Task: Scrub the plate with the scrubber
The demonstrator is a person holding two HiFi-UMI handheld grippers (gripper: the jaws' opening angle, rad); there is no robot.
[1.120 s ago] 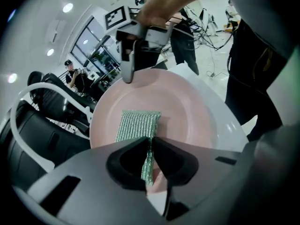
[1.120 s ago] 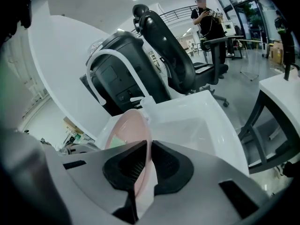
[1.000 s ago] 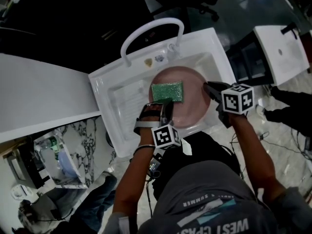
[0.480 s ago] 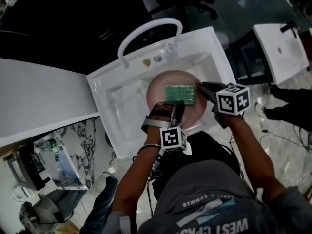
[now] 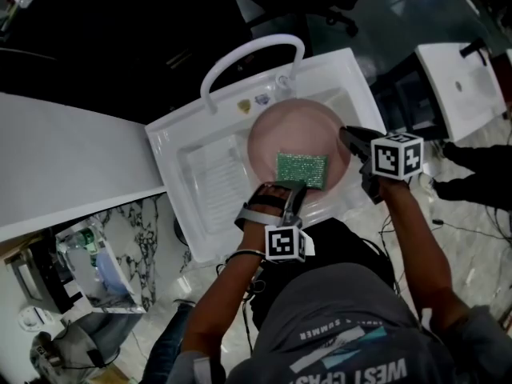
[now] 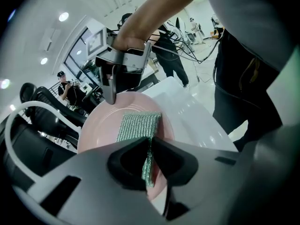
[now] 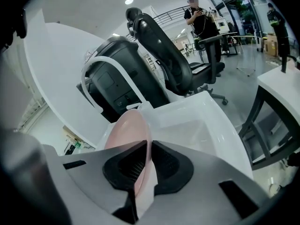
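Left gripper view: finds the left claw [image 6: 149, 146] clenched on the near edge of the green scrubber [image 6: 139, 124], pads pinching the mesh, the rest lying flat on the pink plate [image 6: 98, 128]. Loses the plate's near rim behind the claw's own grey body.

Right gripper view: finds the right claw [image 7: 146, 149] clenched on the plate's right rim. Sees the plate only edge-on as a thin pink curve, so gives no sight of the scrubber.

Head view: puts the scrubber on the near right part of the plate, and the plate inside the white sink [image 5: 180, 146], just near of the arched white tap [image 5: 250, 53]. Hides the left claw's tips under the left hand [image 5: 268, 198] and its marker cube [image 5: 288, 242]. Cannot tell whether the plate rests on the sink floor, all of that lying under the plate.
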